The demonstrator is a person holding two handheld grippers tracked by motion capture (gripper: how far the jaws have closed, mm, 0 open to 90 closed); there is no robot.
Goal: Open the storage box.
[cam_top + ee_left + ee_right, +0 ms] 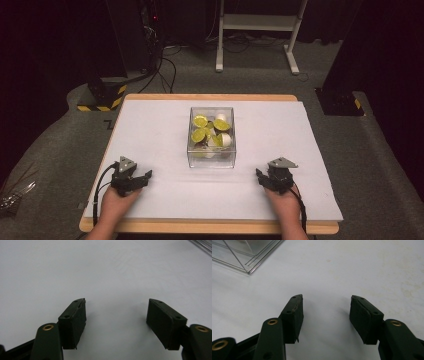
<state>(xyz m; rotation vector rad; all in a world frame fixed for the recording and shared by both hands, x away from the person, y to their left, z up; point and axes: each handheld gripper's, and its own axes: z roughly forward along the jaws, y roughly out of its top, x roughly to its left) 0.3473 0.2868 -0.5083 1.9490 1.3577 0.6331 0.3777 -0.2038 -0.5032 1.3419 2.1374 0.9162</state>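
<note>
Both grippers rest low on the white table cover (pixel 165 120) at the near edge in the high view: the left gripper (pixel 145 176) near the left corner, the right gripper (pixel 259 175) toward the right, each held by a hand. Grey carpet, a white frame leg (pixel 219 35) and dark stands lie beyond the wooden table. A clear box (pixel 211 161) holding yellow-green and white pieces (pixel 201 134) sits at the centre, farther off, between the two grippers and apart from both.

Left gripper view: the left gripper (pixel 116 312) has its jaws wide apart over bare white cover, holding nothing.

Right gripper view: the right gripper (pixel 326 312) likewise gapes empty; the clear box's corner (pixel 249 270) lies far-left.
</note>
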